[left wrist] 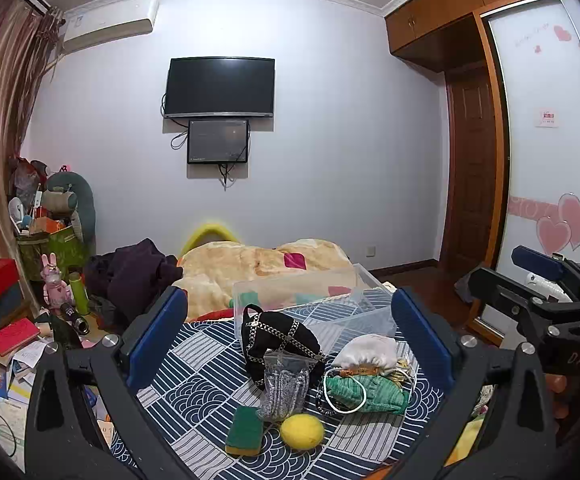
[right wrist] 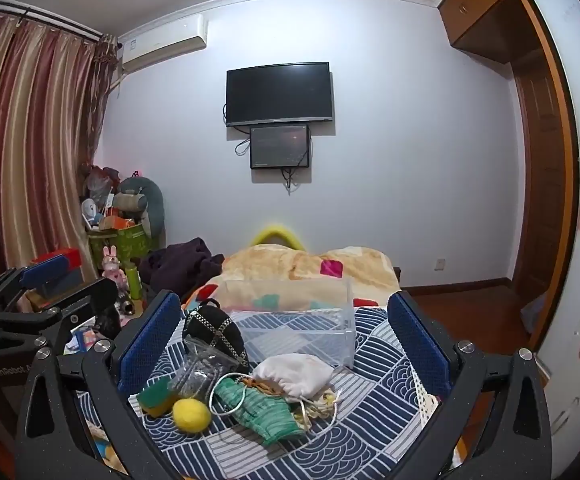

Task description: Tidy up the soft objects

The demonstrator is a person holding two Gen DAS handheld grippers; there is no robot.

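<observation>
With both tongs, left and right, released, loose white cord could snag; neighbouring green cloth might drag along.

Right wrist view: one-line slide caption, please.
Open right hand-held gripper above patterned bedspread holding yellow felt ball, green knitted pouch, white drawstring bag, before clear plastic box.

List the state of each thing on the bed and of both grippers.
Clear bin: upright, open, nothing in it.
Black bag: lying beside the bin.
White pouch: lying on the green pouch.
Green pouch: flat.
Yellow ball: resting beside the sponge.
Sponge: flat.
Left gripper: open, holding nothing.
Right gripper: open, holding nothing.
</observation>
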